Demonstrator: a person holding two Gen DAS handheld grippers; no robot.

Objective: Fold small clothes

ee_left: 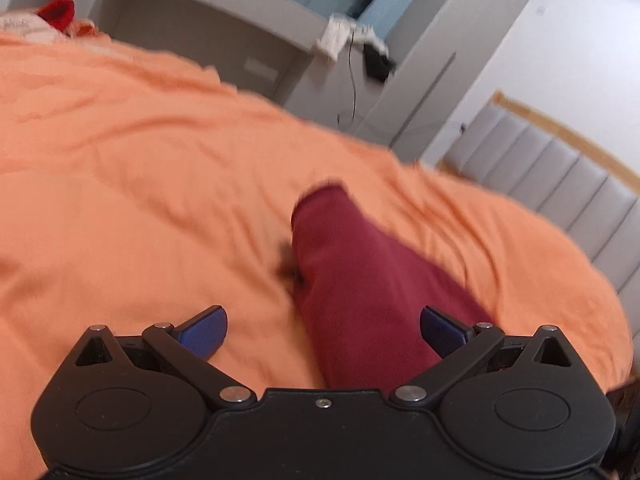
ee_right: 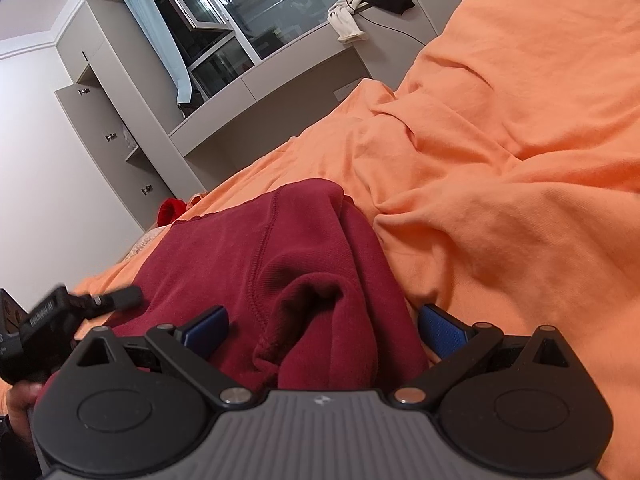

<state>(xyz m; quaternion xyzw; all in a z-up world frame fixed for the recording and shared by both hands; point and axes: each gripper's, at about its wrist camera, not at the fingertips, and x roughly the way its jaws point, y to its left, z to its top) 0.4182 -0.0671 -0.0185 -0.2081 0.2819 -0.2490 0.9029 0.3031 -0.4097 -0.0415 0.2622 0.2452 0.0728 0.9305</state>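
step: reaching for a grip, fold not begun | left tool (ee_left: 323, 330): spread, maroon garment (ee_left: 352, 280) ahead between its fingers | right tool (ee_right: 323, 330): spread, bunched cloth between fingers on orange bed cover (ee_right: 520, 160) | next: likely pinch an edge, then lift and fold

Orange-sheeted bed (ee_right: 520, 128), maroon garment (ee_right: 304, 264) lying on it, rumpled

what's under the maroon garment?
The maroon garment lies on the orange bedsheet, which shows all around it. Whatever sits beneath its bunched folds is covered; a small dark spot beside it is too blurred to identify.
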